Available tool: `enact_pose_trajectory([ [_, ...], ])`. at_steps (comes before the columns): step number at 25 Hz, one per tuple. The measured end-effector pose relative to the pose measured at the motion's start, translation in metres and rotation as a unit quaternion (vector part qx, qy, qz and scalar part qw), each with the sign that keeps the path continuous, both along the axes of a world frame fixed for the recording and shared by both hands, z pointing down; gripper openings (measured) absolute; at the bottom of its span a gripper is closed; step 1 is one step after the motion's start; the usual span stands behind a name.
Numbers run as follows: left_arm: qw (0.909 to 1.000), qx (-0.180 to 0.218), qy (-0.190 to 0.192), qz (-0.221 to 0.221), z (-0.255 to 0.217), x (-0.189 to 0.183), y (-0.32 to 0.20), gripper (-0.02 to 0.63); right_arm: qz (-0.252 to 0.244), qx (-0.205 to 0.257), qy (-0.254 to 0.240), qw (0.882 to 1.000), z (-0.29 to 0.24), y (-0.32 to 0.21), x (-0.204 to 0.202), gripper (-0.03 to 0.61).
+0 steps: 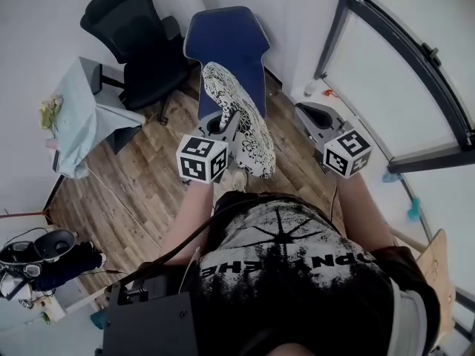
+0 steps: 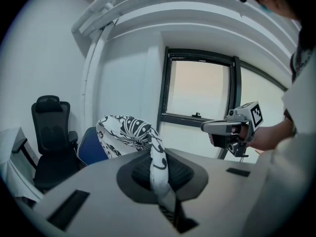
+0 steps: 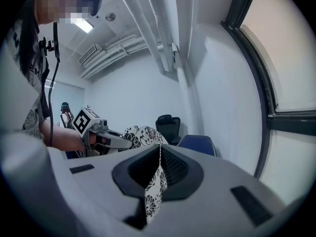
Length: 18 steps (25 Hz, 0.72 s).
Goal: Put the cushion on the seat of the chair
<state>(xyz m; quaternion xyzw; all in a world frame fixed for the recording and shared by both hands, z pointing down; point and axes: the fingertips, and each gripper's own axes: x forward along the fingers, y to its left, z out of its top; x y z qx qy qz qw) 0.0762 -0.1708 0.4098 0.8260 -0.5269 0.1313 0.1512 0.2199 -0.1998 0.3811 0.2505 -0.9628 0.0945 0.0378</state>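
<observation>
The black-and-white patterned cushion [image 1: 239,117] hangs on edge in front of me, just short of the blue chair [image 1: 226,43] by the wall. My left gripper [image 1: 223,127] is shut on its near edge; the fabric [image 2: 157,167] runs up out of the closed jaws to the cushion's bulk [image 2: 126,132]. My right gripper [image 1: 310,116] stays level to the right. In its own view a strip of the same patterned fabric [image 3: 155,184] is pinched between its jaws [image 3: 158,174]. The head view does not show where that strip joins the cushion.
A black office chair [image 1: 137,39] stands left of the blue chair. A table under a pale cloth [image 1: 78,113] is at the left. A dark window frame [image 1: 401,58] runs along the right, a wooden chair back [image 1: 438,265] is at the lower right, and gear [image 1: 37,254] lies at the lower left.
</observation>
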Motion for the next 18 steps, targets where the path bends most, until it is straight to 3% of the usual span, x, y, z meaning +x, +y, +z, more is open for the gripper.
enact_pose_trajectory([
  [9,0.9997,-0.002,0.011,0.021,0.012,-0.013,-0.035,0.023,0.011,-0.005,0.008,1.0,0.012,-0.023,-0.019,0.02],
  [18,0.9982,-0.012,0.029,0.051,0.019,-0.049,-0.099,0.023,0.032,-0.015,0.019,0.999,0.016,-0.078,-0.062,0.02],
])
